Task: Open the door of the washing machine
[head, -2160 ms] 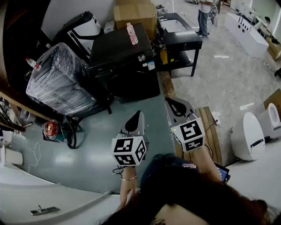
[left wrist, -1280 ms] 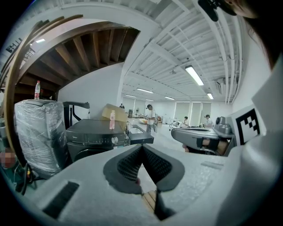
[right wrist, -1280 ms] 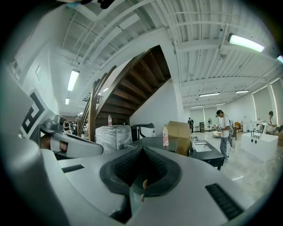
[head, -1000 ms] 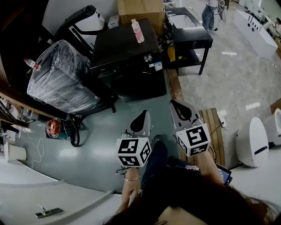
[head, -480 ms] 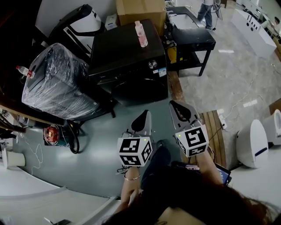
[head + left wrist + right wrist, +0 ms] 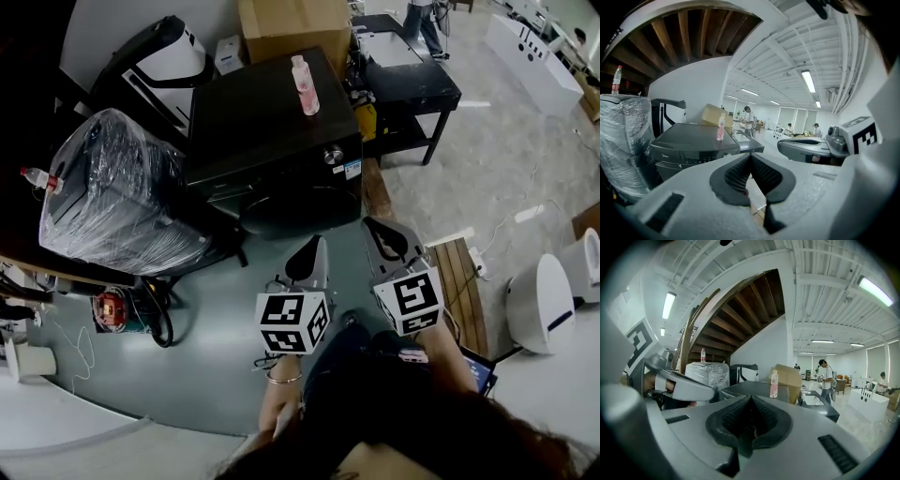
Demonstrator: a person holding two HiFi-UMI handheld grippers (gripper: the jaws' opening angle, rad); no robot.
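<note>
The black washing machine (image 6: pixel 272 141) stands ahead on the grey floor, its round dark door (image 6: pixel 291 211) facing me and closed. A pink bottle (image 6: pixel 303 84) stands on its top. My left gripper (image 6: pixel 309 251) and right gripper (image 6: pixel 380 232) hang side by side in the air just short of the door, both shut with nothing in them. In the left gripper view the jaws (image 6: pixel 750 157) meet below the machine (image 6: pixel 689 140) and bottle (image 6: pixel 721 127). In the right gripper view the shut jaws (image 6: pixel 750 400) hide the machine's front; the bottle (image 6: pixel 774 384) shows above.
A plastic-wrapped appliance (image 6: pixel 112 187) stands left of the machine, a cardboard box (image 6: pixel 286 23) behind it, a black table (image 6: pixel 412 84) to its right. A wooden pallet (image 6: pixel 459 272) and white housings (image 6: pixel 539 300) lie at the right. A person (image 6: pixel 427 19) stands far back.
Both grippers have moved forward toward the washing machine, which now sits nearer and larger in the head view. Both jaws have stayed shut.
</note>
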